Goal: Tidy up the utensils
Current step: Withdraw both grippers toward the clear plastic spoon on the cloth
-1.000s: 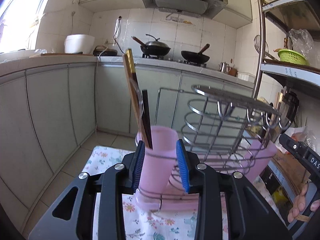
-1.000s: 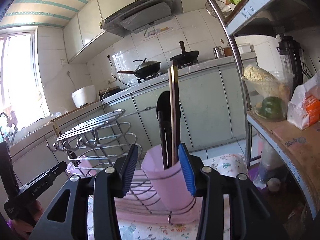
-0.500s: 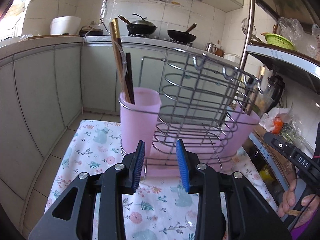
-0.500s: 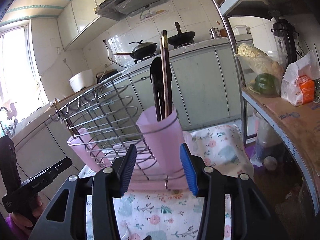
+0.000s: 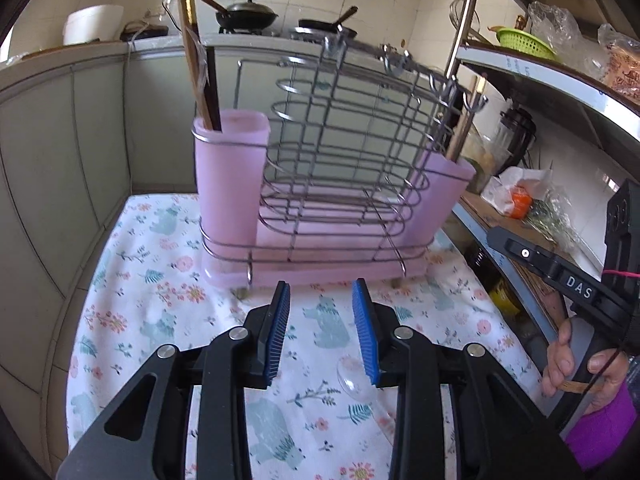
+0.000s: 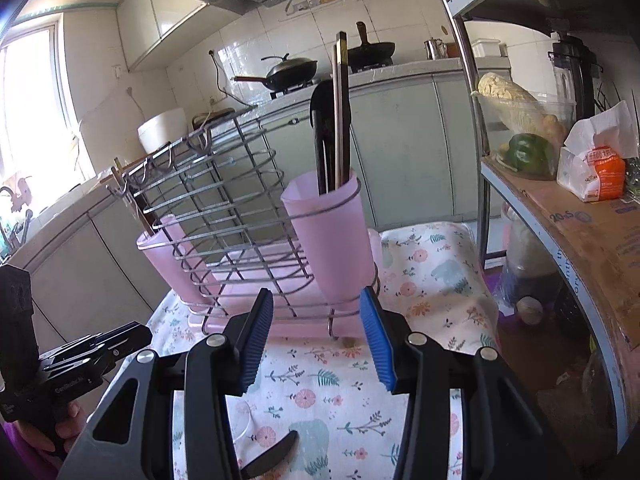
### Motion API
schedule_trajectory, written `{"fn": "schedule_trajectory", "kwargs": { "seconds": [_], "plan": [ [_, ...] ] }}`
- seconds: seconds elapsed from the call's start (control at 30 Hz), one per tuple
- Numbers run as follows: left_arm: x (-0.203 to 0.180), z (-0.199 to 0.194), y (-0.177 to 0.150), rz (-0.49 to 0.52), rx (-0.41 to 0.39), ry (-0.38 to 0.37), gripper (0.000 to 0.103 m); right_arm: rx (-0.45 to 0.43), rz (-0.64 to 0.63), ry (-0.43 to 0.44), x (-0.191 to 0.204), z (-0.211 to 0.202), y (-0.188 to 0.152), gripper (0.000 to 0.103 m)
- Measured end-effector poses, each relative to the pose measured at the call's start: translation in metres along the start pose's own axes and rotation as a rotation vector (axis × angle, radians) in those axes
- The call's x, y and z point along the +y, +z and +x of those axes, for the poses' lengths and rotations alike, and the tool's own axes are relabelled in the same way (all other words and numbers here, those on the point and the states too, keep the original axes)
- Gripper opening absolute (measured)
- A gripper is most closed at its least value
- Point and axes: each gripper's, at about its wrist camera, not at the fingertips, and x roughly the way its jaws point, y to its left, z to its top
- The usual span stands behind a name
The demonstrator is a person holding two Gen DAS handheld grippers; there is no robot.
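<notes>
A wire rack (image 5: 344, 152) on a pink tray stands on the floral cloth (image 5: 152, 320). Its left pink cup (image 5: 230, 176) holds chopsticks (image 5: 196, 60); a second pink cup (image 5: 444, 196) sits at its right end. My left gripper (image 5: 322, 286) hovers open in front of the rack, nothing between its pads. A clear plastic spoon (image 5: 354, 376) lies on the cloth beside its right finger. My right gripper (image 6: 316, 291) is open and empty before the near pink cup (image 6: 332, 240), which holds chopsticks (image 6: 342, 112) and a black utensil (image 6: 320, 128). A black handle (image 6: 272, 456) lies on the cloth below it.
A metal shelf unit (image 6: 560, 216) stands close on the right with a tissue pack (image 6: 596, 168) and vegetables on it. Grey-green cabinets (image 5: 60, 152) run behind and to the left, with woks (image 5: 246, 14) on the stove. The cloth-covered table drops off at its left and far edges.
Both grippers have drawn back from the rack and tipped downward. The pink cups that sat between the pads now stand above the fingertips, and the cloth with the clear spoon has come into view.
</notes>
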Motion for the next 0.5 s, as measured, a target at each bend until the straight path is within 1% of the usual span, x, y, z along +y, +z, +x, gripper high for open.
{"fn": "schedule_trajectory", "kwargs": {
  "seconds": [0.07, 0.23, 0.3, 0.4, 0.5],
  "plan": [
    [-0.003, 0.002, -0.004, 0.013, 0.028, -0.010, 0.033, 0.020, 0.004, -0.002, -0.002, 0.002, -0.003, 0.045],
    [-0.014, 0.011, -0.017, 0.055, 0.124, -0.084, 0.033, 0.081, 0.027, -0.001, -0.007, 0.008, -0.009, 0.045],
    [-0.020, 0.015, -0.022, 0.084, 0.166, -0.108, 0.033, 0.122, 0.050, 0.014, -0.011, 0.012, -0.011, 0.045],
    [-0.027, 0.027, -0.032, 0.118, 0.245, -0.082, 0.033, 0.196, 0.099, 0.053, -0.017, 0.019, -0.019, 0.045],
    [-0.022, 0.044, -0.042, 0.075, 0.343, -0.077, 0.033, 0.280, 0.157, 0.102, -0.024, 0.026, -0.029, 0.045]
  ]
}}
